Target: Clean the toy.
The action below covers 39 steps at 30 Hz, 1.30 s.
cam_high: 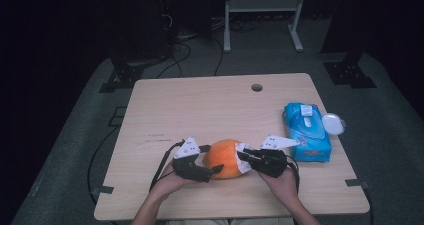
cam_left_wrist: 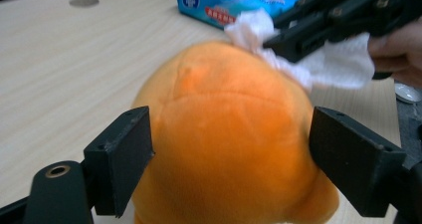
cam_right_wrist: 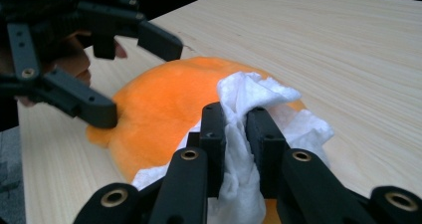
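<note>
At the near middle of the wooden table (cam_high: pixel 200 105), the left gripper (cam_high: pixel 212 171) sits at the left side of the orange plush toy (cam_high: pixel 225 157). Its jaws stand wide on either flank of the toy's rounded body, the left pad (cam_left_wrist: pixel 119 159) just at the fur, the other a sliver clear; no squeeze shows. Against the toy's right side, the right gripper (cam_high: pixel 244 156) is clamped tight on a crumpled white tissue (cam_right_wrist: pixel 244 134), pressing it onto the plush. Farther right lies a blue tissue pack (cam_high: pixel 306 131).
</note>
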Tool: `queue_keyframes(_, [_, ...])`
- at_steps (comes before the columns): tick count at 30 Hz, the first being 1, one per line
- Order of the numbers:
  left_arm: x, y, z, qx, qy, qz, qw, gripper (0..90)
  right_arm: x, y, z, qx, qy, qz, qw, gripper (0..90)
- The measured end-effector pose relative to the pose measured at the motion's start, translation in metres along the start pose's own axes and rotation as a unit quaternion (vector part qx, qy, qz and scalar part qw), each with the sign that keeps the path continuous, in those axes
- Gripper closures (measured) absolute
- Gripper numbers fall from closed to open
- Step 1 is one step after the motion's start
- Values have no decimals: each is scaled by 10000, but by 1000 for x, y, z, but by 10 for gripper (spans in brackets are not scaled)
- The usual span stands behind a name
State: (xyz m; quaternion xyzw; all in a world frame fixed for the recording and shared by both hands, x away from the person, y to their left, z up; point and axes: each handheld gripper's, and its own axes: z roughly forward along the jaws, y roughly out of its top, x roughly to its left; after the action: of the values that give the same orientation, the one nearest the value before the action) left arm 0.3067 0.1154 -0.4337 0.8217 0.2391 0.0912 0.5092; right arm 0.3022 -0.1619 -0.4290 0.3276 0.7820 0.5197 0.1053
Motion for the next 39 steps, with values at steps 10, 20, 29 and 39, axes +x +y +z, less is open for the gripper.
queue_keyframes(10, [-1, 4, -3, 60, -41, 225, 9997, 188, 15, 4, 2, -107, -28, -405, 9991, 783])
queue_keyframes(20, [-8, 0, 6, 336, 44, 586, 9977, 242, 37, 7, 4, -182, 287, -740, 9967, 778])
queue_keyframes(29, [-2, -1, 4, 235, 16, 226, 9995, 158, 12, 4, -1, -83, -100, -430, 9990, 780])
queue_keyframes(39, [-15, 0, 9, 385, -6, 602, 9974, 221, 51, 19, 4, -31, 122, -1141, 9934, 780])
